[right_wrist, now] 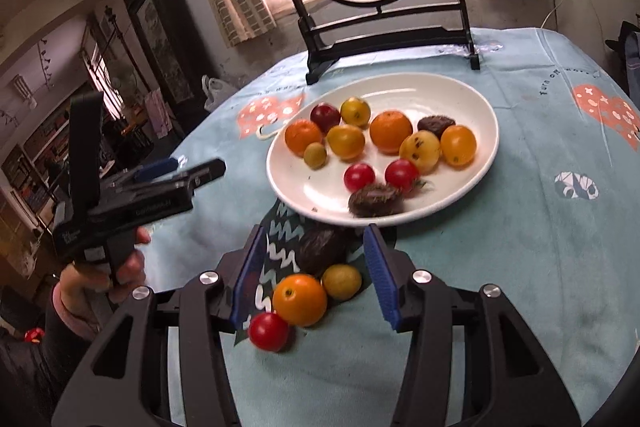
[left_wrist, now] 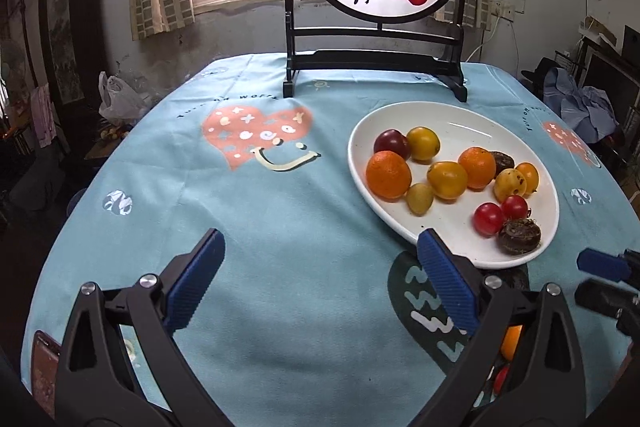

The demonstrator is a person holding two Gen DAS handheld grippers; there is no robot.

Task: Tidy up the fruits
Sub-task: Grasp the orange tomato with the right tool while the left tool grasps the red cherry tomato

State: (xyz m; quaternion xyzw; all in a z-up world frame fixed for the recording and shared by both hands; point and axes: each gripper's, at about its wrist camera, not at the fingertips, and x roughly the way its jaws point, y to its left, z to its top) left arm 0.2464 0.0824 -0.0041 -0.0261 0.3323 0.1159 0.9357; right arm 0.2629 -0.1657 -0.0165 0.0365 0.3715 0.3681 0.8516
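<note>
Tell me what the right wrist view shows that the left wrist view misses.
Only the right wrist view shows the loose fruit on the cloth clearly: a red tomato, an orange fruit, a green-yellow fruit and a dark brown one, lying between the open right gripper fingers, unpinched. Only the left wrist view shows the open left gripper over bare cloth and a phone. Both show the white plate of fruit.
</note>
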